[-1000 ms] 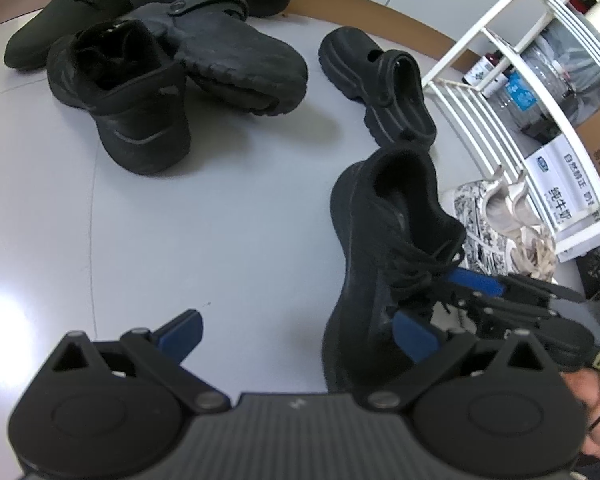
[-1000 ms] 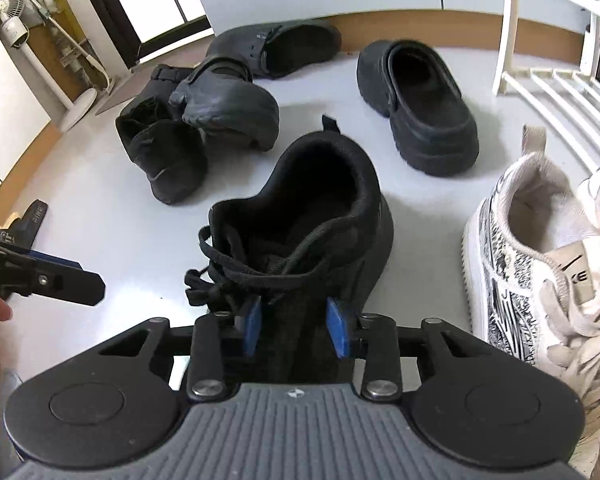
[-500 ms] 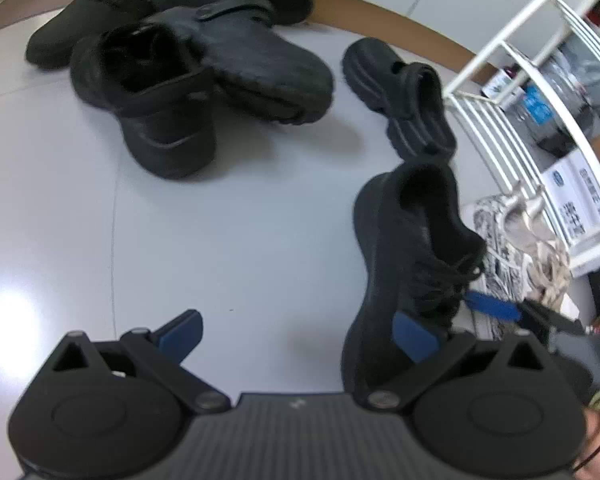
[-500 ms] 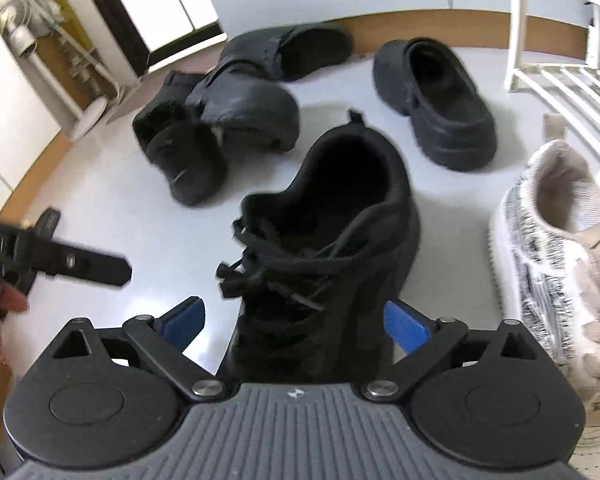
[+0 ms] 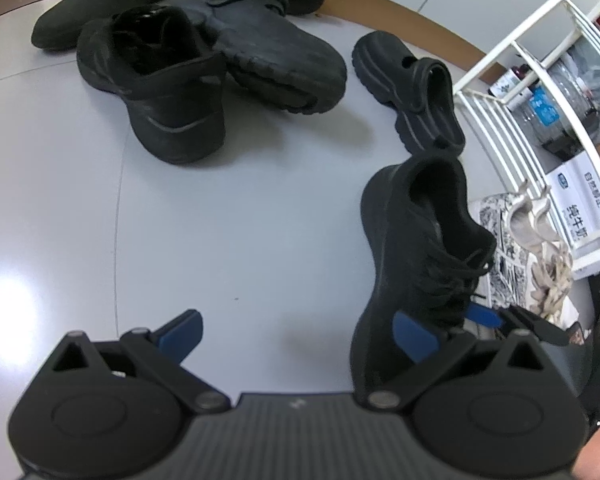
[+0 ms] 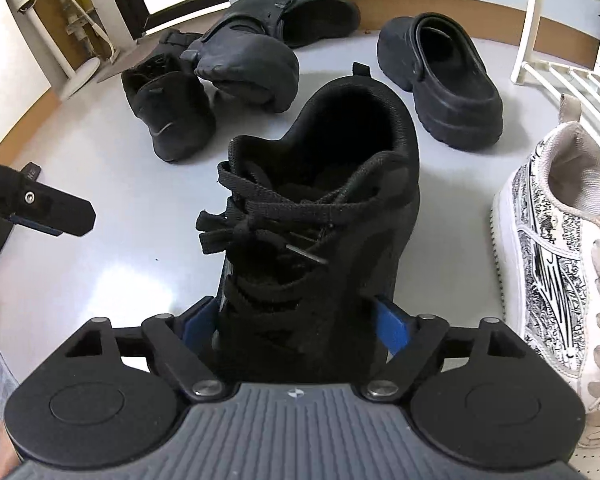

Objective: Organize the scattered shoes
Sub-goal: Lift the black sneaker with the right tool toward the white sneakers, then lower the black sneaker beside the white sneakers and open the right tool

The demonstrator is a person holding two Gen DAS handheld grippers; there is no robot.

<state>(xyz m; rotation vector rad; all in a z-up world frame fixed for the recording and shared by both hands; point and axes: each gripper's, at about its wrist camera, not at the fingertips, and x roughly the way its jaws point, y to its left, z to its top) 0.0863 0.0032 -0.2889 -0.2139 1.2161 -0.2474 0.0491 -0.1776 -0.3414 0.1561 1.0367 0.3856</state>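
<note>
Left gripper (image 5: 296, 328) low over pale glossy floor (image 5: 240, 220), jaws spread wide, gripping nothing. Ahead, heap of matte black shoes (image 5: 188, 60), overlapping, pairs hard to sort. Chunky-soled black clog (image 6: 440, 80) apart, near white rack (image 5: 512, 92). Black laced sneaker (image 6: 320, 220) upright on floor, toe hidden under right gripper (image 6: 296, 324), jaws part-spread either side of its forefoot; contact unclear. White patterned sneakers (image 6: 552, 248) just beside, cut off at frame edge.
</note>
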